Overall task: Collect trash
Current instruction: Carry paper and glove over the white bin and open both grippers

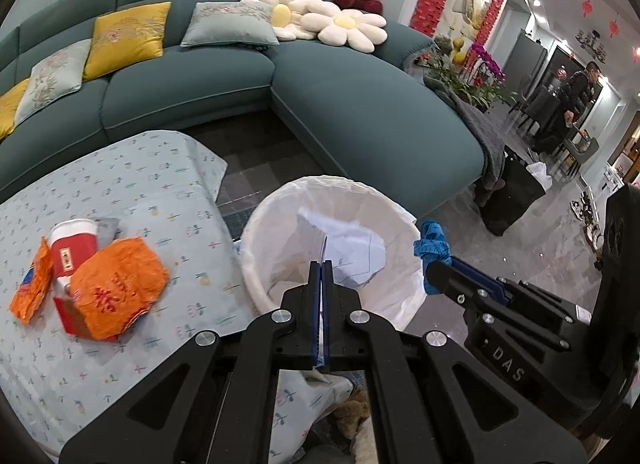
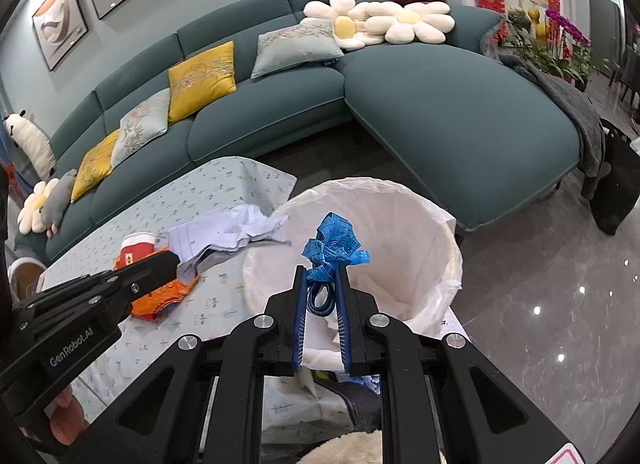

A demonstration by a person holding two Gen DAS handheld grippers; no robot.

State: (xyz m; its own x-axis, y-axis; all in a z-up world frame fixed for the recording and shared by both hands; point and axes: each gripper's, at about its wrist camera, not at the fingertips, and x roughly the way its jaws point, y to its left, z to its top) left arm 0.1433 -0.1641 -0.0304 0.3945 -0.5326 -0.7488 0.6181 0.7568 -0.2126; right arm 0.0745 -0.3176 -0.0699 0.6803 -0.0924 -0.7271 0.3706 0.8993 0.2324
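Note:
A white-lined trash bin (image 1: pixel 256 240) (image 2: pixel 444 248) stands beside the cloth-covered table (image 1: pixel 132 179) (image 2: pixel 224 191). My left gripper (image 1: pixel 321 264) is shut on a crumpled white paper (image 1: pixel 344 244) (image 2: pixel 232 229) and holds it over the bin's left rim. My right gripper (image 2: pixel 322 270) (image 1: pixel 434 270) is shut on a bunched blue measuring tape (image 2: pixel 334 246) (image 1: pixel 431 242) above the bin's opening. On the table lie an orange wrapper (image 1: pixel 118 284) (image 2: pixel 160 298), a red-and-white paper cup (image 1: pixel 72 244) (image 2: pixel 136 248) and a smaller orange wrapper (image 1: pixel 34 284).
A teal sectional sofa (image 1: pixel 352 103) (image 2: pixel 440 111) with cushions curves behind the table and bin. A black bag (image 1: pixel 510 195) stands on the glossy tile floor at the right. A person (image 1: pixel 576 103) stands far off at the right.

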